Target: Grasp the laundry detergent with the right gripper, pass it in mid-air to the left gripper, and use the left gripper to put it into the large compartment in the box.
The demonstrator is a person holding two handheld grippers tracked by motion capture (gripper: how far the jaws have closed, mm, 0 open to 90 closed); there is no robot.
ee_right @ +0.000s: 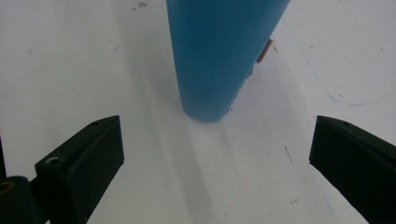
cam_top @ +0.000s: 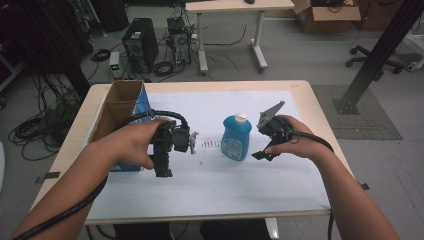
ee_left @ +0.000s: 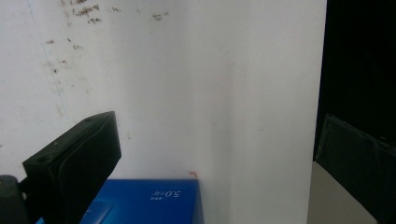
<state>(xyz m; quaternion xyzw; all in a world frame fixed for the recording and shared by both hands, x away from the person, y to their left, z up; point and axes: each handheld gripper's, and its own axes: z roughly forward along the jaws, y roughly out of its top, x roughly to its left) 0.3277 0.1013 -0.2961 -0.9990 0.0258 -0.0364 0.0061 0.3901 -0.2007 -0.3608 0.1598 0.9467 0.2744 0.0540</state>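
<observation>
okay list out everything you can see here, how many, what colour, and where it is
Bottle: one, blue with a white cap, upright mid-table, just ahead of the right gripper.
Cardboard box: one, brown inside and blue outside, open, at the table's left edge.
Table: one, light wood under a white sheet.
Computer tower: one, black, on the floor beyond the table.
Far desk: one, light wood, background.
Office chair: one, black, back right.
Left gripper: one, black, fingers apart, by the box.
Right gripper: one, black, fingers apart, facing the bottle.

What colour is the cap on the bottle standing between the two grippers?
White. The cap tops the blue bottle; the high view shows it best.
</observation>
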